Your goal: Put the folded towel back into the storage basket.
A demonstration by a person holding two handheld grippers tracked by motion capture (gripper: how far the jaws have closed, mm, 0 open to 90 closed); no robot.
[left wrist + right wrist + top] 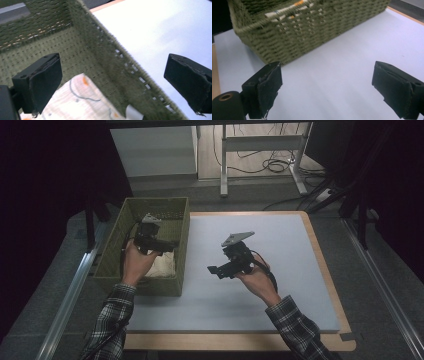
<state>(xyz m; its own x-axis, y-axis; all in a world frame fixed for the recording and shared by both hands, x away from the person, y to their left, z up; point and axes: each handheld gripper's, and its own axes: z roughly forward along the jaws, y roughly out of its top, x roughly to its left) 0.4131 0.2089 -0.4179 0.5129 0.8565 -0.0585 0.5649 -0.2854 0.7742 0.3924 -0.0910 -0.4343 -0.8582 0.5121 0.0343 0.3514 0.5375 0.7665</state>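
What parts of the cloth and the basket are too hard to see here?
- Cloth in the high view: the left gripper and hand cover part.
- Cloth in the left gripper view: cut off by the bottom edge.
- Basket in the right gripper view: blurred; its wall hides most of the cloth.

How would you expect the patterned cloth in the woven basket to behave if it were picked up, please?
The patterned cloth lies rumpled on the floor of the woven basket, so it would probably flop and drape. It looks thin, so likely light. Its soft surface should not slip easily.
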